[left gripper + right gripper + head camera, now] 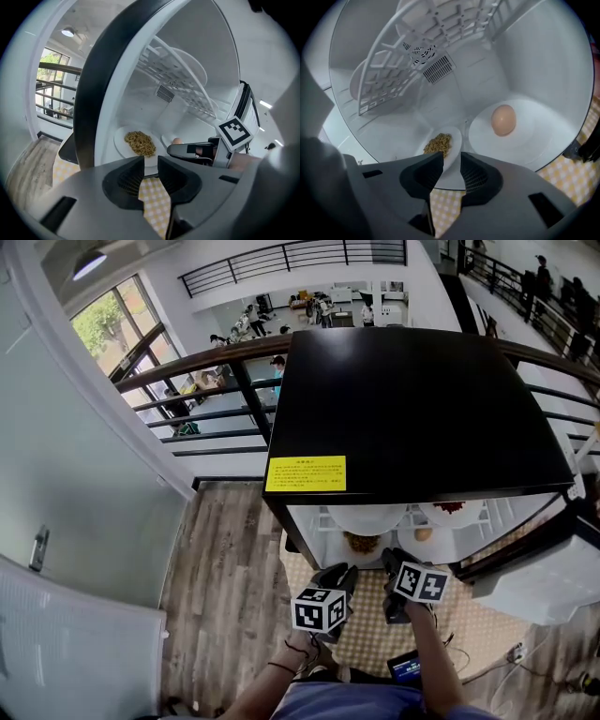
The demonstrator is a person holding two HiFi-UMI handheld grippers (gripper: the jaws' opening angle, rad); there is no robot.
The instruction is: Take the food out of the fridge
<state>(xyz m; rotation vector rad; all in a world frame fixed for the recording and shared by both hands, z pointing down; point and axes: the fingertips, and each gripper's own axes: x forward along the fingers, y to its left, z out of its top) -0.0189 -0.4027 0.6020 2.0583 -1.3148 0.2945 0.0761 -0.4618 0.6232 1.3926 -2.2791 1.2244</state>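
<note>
A black mini-fridge [412, 409] stands with its door open. On its floor lie a white plate of brown crumbly food [362, 542] [138, 143] [439, 142] and, to its right, a white plate with an egg [423, 533] [503, 119]. Higher up, a plate holds red food [452, 507]. My left gripper [336, 577] [151, 164] hovers just outside the fridge mouth, open, with nothing between its jaws. My right gripper [394, 561] [451, 159] is beside it at the opening, open and empty, in line with the brown-food plate's edge. It also shows in the left gripper view [192, 151].
A white wire shelf [422, 51] spans the fridge above the plates. The open door [553, 568] hangs at the right. A yellow checked mat [469, 624] lies under the fridge on the wooden floor. A railing [216, 371] runs behind, and a white wall [75, 521] stands at the left.
</note>
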